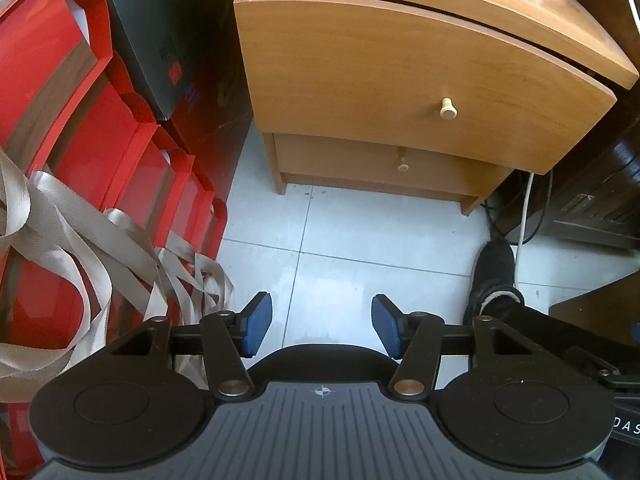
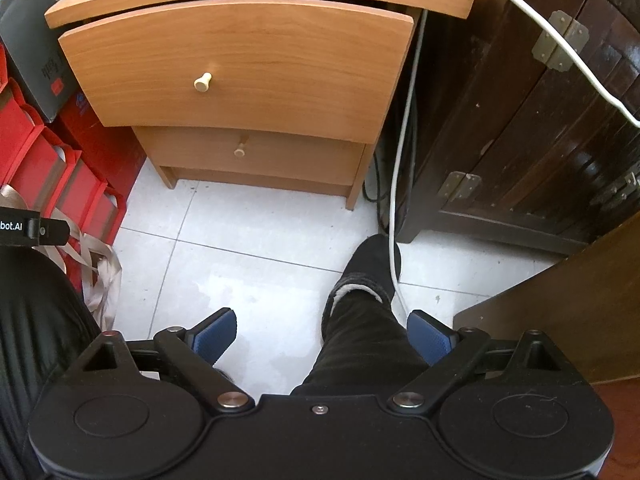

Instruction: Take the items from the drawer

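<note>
A wooden nightstand has two drawers. The upper drawer [image 1: 400, 68] [image 2: 248, 64] stands pulled out a little, with a pale round knob [image 1: 448, 109] [image 2: 203, 82]; its inside is hidden. The lower drawer [image 1: 384, 166] [image 2: 256, 156] is pushed in, with its own knob [image 1: 402, 166] [image 2: 239, 151]. My left gripper [image 1: 322, 330] is open and empty, held above the floor well short of the nightstand. My right gripper [image 2: 322, 338] is open and empty, also back from the nightstand, above the person's leg.
Red gift bags [image 1: 80, 128] [image 2: 48, 172] with beige ribbon handles stand left of the nightstand. A dark wooden cabinet [image 2: 540, 120] stands to its right, with a white cable [image 2: 396, 184] hanging between. The person's black shoe [image 1: 494, 276] [image 2: 372, 268] rests on the white tile floor [image 1: 340, 232].
</note>
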Demonstrator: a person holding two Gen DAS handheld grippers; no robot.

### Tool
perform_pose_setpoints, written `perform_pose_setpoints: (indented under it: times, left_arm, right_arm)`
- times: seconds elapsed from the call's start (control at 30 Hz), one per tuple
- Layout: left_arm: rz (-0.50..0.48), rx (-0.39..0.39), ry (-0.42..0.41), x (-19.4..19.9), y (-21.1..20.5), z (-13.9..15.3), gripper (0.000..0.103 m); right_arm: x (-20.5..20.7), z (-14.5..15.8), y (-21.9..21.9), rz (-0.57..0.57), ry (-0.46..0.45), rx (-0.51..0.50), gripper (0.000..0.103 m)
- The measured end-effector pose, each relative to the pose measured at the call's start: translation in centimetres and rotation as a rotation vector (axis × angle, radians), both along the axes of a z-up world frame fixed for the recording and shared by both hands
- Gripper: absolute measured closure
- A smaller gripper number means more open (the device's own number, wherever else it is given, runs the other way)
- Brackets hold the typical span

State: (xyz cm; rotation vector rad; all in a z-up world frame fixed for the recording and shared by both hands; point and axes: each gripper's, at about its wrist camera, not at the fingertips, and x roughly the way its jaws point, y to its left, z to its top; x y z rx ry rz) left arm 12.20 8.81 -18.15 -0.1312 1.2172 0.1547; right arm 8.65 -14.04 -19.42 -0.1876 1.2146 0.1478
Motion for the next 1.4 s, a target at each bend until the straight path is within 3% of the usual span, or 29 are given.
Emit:
perform_pose_setpoints:
  times: [1.4]
  left_arm:
    - [0.022, -0.023, 0.019, 0.04, 0.4, -0.27, 0.044]
  right_arm:
    - [0.16, -0.28, 0.09, -0.007, 0.016, -0.004, 0.011]
